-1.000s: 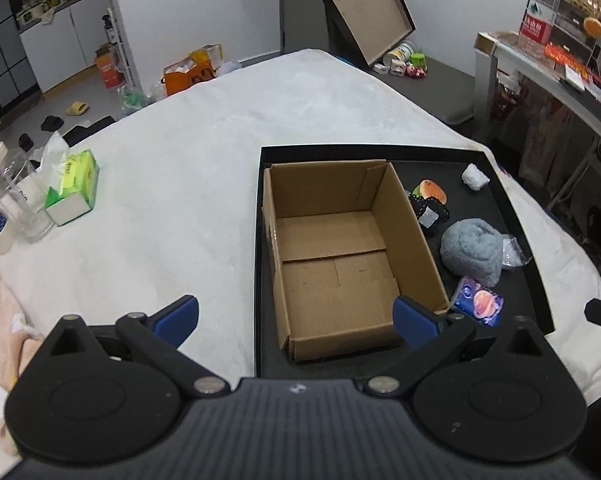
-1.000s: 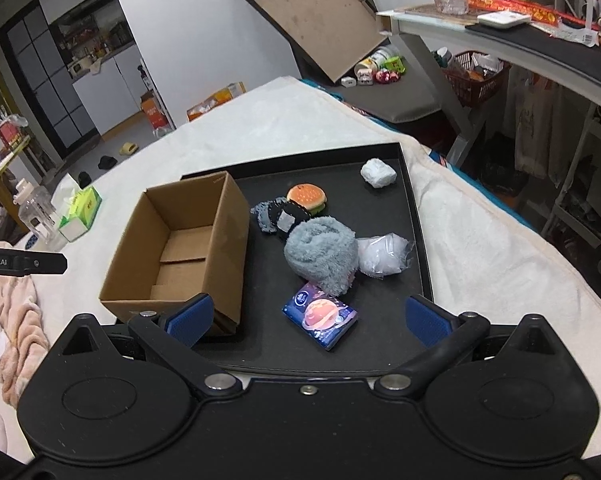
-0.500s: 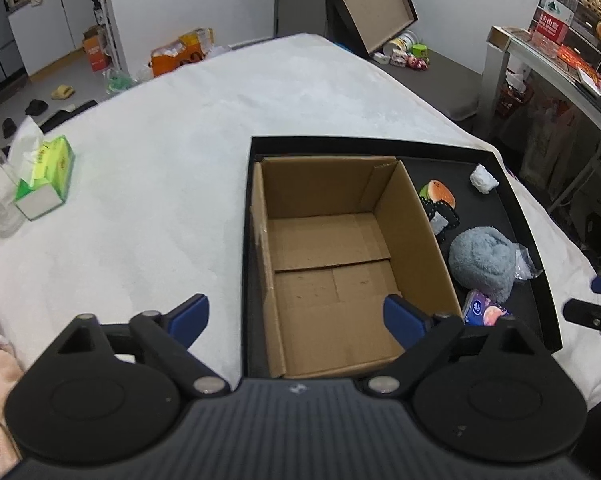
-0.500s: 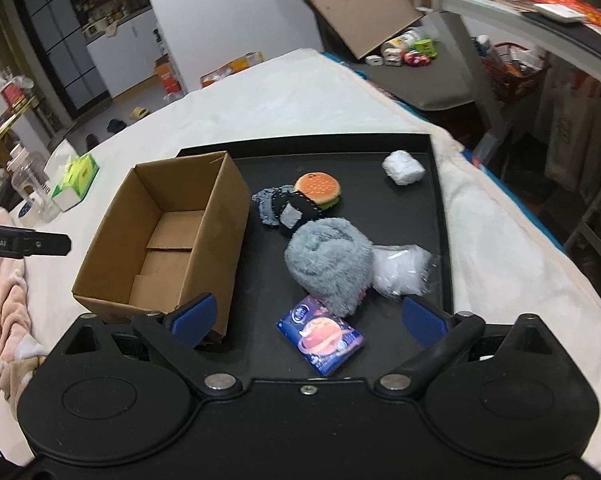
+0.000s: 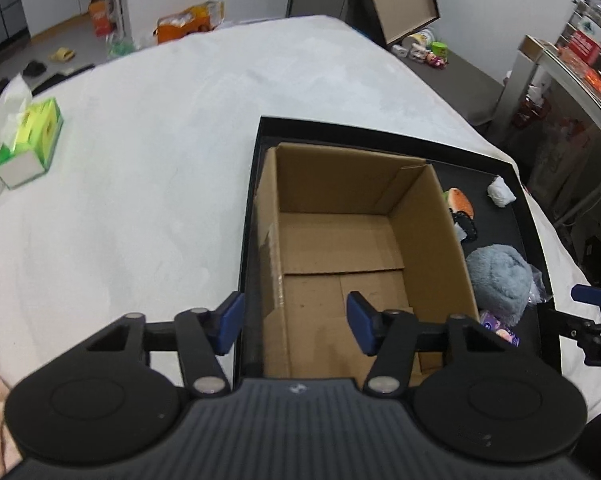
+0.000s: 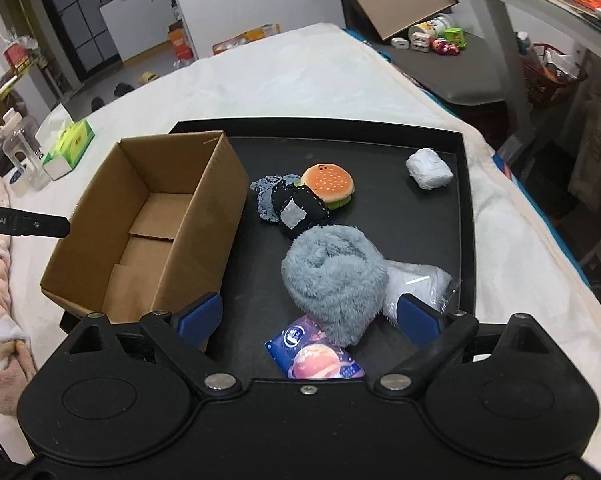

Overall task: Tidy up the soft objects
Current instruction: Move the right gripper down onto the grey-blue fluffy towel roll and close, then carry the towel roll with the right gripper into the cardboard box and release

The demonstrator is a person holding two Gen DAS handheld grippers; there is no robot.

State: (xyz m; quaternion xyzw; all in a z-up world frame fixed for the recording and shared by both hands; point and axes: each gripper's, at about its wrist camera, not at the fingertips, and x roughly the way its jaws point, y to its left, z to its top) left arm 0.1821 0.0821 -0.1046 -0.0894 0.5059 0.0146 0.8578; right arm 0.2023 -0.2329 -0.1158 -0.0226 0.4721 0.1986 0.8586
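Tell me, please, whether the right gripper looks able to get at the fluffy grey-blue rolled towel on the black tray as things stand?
Probably yes. The fluffy grey-blue rolled towel lies just ahead of the right gripper, whose fingers, now closing slightly, stand wider than it. Nothing lies on top; only a purple packet and a clear plastic bag crowd its sides.

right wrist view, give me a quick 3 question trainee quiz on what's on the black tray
1. True or false: the open brown cardboard box already holds a soft item.
2. Which thing touches the fluffy grey-blue rolled towel? A) white wrapped bundle in the far corner B) clear plastic bag of white stuffing C) green tissue box
3. Fill in: the round orange plush burger lies on the shallow black tray, beside a black pouch with a grey ____.

Key: 1 false; 2 B; 3 patch
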